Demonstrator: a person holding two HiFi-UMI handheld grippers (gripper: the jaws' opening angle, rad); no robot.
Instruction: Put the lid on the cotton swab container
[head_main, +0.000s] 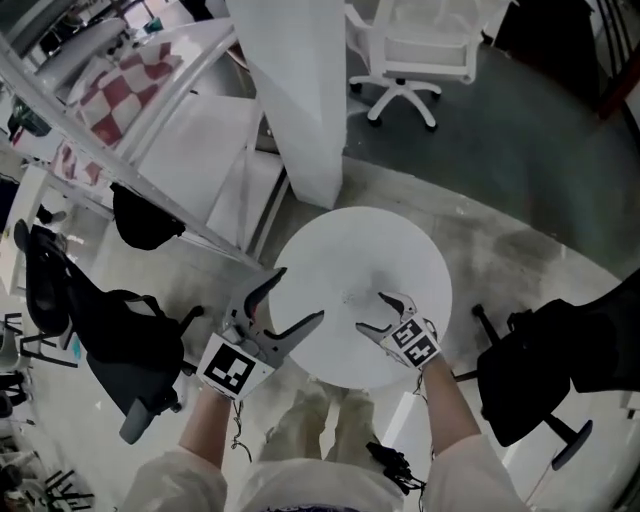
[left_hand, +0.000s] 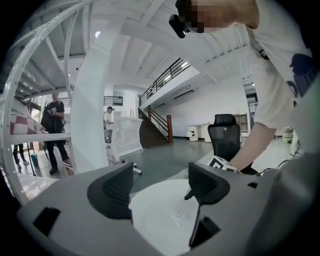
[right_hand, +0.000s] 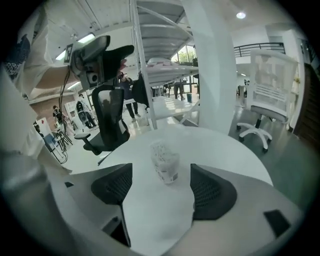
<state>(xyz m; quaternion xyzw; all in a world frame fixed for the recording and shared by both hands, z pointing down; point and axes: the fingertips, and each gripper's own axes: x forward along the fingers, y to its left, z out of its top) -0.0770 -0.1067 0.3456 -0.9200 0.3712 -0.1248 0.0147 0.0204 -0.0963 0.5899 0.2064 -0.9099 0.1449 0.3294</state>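
- Small clear plastic cotton swab container (right_hand: 165, 162) stands upright near the centre of the round white worktop (head_main: 340, 250). Its long axis is vertical, and the top looks uncovered w/ swabs visible.
- R gripper (right_hand: 162, 185): fingers spread wide, nothing btw. them. The container lies straight ahead of the gap, not yet inside it.
- L gripper (left_hand: 160, 187): fingers also well apart and empty. It is over the worktop's near-left edge, w/ the container ahead, a little toward its right finger.
- R gripper seems the nearer one to the container.
- The lid: I cannot find it in any view, so prob. it must be located first.
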